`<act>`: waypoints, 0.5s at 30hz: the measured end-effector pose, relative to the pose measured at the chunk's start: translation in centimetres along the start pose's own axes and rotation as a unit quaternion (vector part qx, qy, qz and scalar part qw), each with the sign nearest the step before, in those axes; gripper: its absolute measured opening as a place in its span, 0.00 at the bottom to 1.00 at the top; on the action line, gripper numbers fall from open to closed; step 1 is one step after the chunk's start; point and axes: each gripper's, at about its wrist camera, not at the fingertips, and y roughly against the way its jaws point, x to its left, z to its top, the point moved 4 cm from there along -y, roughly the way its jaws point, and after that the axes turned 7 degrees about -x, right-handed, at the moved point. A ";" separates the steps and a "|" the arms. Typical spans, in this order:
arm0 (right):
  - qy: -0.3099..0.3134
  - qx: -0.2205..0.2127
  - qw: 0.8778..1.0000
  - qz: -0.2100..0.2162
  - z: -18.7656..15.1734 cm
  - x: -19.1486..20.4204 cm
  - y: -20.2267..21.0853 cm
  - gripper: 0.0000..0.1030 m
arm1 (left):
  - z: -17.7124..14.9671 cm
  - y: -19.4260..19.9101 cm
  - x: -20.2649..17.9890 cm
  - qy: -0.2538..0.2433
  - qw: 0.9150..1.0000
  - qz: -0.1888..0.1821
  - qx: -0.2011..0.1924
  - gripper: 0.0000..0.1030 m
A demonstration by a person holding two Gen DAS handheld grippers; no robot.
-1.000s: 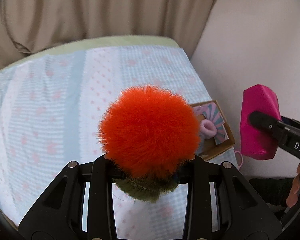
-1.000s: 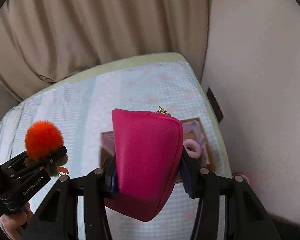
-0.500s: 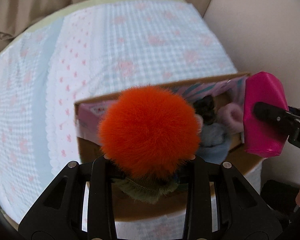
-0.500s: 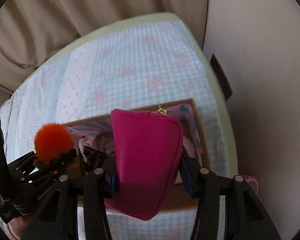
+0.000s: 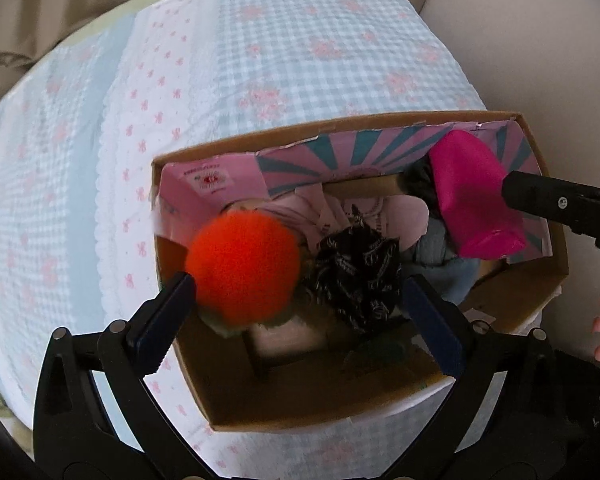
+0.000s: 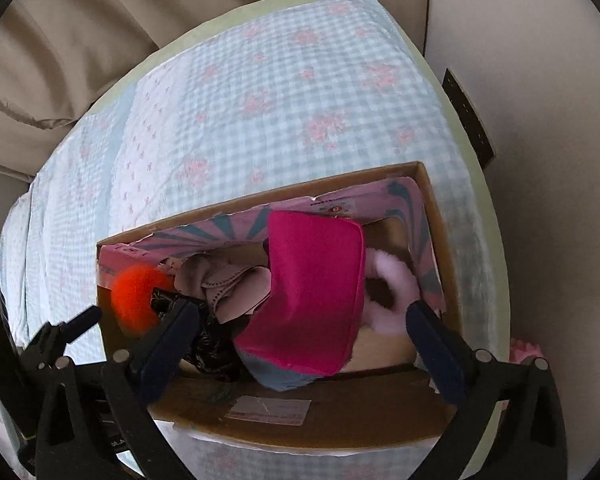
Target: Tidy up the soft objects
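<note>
On the gingham-covered bed, orange pompom and pink pouch were released into the cardboard box; both jaws, previously clamped, were spread.

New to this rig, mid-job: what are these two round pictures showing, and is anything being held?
No robot here: a person holds a two-finger gripper in each hand, each with a fisheye camera looking along its fingers. One picture comes from the left gripper, the other from the right gripper. Both look down into a cardboard box on a checked bedcover. Both jaws stand wide open, gripping nothing: the orange pompom and pink pouch are inside the box, near a black scrunchie.
</note>
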 end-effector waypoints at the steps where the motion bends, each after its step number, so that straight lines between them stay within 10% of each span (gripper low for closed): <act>1: -0.004 0.001 1.000 0.000 0.0 -0.1 0.0 1.00 | -0.1 0.0 0.1 0.004 1.000 -0.002 0.002 1.00; 15: 0.001 -0.055 0.998 -0.009 -0.5 3.4 7.7 1.00 | 1.2 9.0 1.0 0.022 0.997 -0.032 -0.066 1.00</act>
